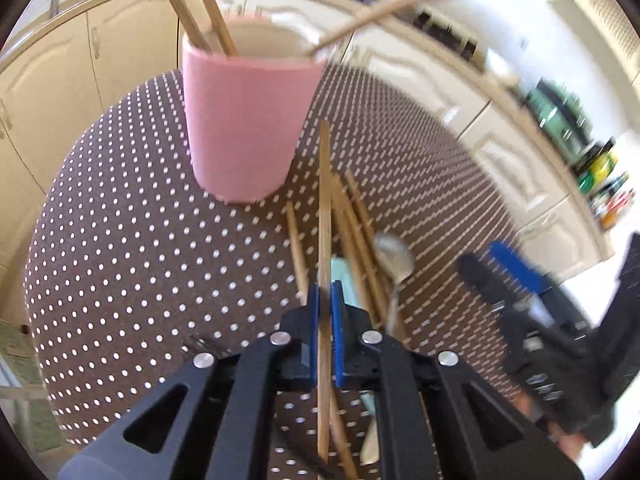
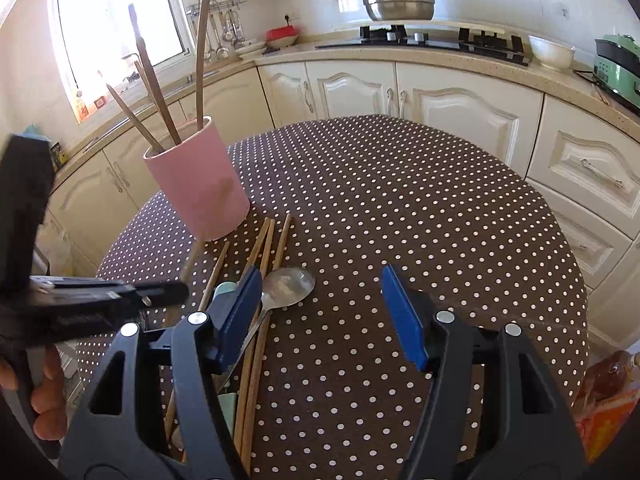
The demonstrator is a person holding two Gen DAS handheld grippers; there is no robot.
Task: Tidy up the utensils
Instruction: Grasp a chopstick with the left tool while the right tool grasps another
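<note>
While my left tongs (image 1: 325, 300) pinch one wooden chopstick (image 1: 324, 200) above the brown polka-dot counter (image 1: 140, 240), the pink cylindrical holder (image 1: 244, 120) stands just ahead. Loose chopsticks (image 2: 264, 264) and a metal spoon (image 2: 286, 286) lie beside it, partly hidden. Right tongs (image 2: 320, 312) hover wide open, empty.

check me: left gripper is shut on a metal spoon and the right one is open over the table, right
Not quite. In the left wrist view the left gripper is shut on a wooden chopstick; the metal spoon lies on the table. The right gripper is open.
</note>
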